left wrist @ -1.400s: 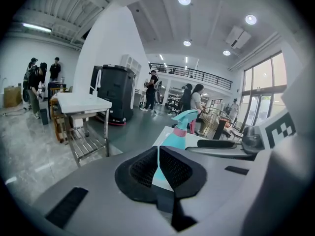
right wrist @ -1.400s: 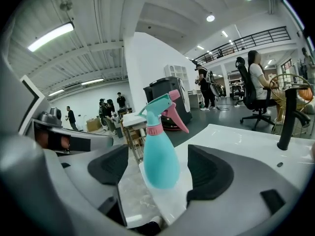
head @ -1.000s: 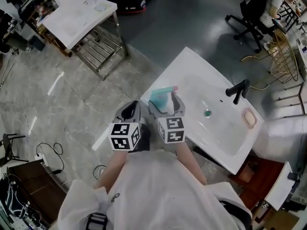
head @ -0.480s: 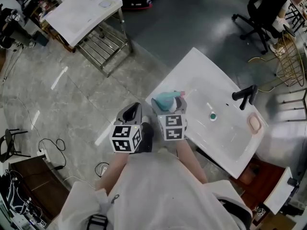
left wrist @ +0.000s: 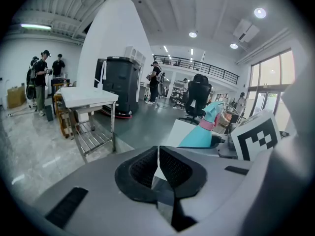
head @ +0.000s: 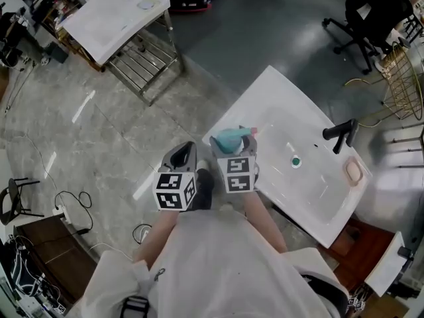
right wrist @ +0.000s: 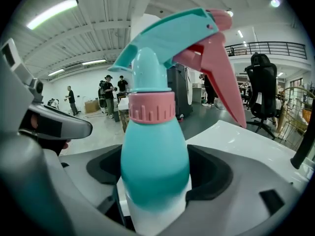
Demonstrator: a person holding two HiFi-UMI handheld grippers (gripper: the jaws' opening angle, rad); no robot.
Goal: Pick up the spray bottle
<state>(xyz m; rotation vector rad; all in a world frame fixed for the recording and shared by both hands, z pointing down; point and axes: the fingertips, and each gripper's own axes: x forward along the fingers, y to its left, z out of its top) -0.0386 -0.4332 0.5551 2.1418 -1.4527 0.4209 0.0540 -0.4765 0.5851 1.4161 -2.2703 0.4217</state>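
Holding: teal spray bottle (right wrist: 153,156) w/ pink trigger, upright, clamped betw. right gripper (head: 233,152) jaws, at near corner of white washbasin (head: 311,184). Left gripper (left wrist: 158,167): jaws together, nothing betw.; just beside right.

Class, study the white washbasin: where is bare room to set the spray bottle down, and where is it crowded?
Bare: the far rim of the washbasin, left of the tap, and the near rim below the drain. Crowded: the soap beside the tap, and the corner by the spray bottle.
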